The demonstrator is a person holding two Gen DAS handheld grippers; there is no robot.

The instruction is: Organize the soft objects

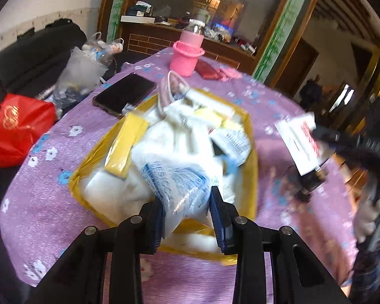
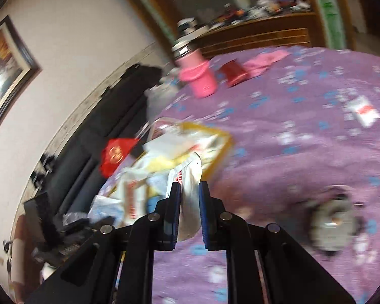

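Note:
A yellow box (image 1: 250, 152) full of white, yellow and blue soft packs sits on the purple flowered tablecloth (image 1: 50, 202). My left gripper (image 1: 187, 197) hangs over the box's near side, shut on a blue-and-white tissue pack (image 1: 174, 177). In the right wrist view, my right gripper (image 2: 190, 185) is shut on a white pack with red print (image 2: 187, 172), just right of the yellow box (image 2: 225, 139). The left wrist view shows that same white-and-red pack (image 1: 301, 141) blurred at the right, above the cloth.
A dark phone (image 1: 124, 93) lies behind the box. A pink bottle (image 1: 187, 55) and red pouch (image 1: 210, 71) stand at the far edge. A red bag (image 1: 17, 126) and clear plastic bag (image 1: 81, 76) sit left. Another white-red pack (image 2: 364, 110) and a grey round object (image 2: 334, 225) lie right.

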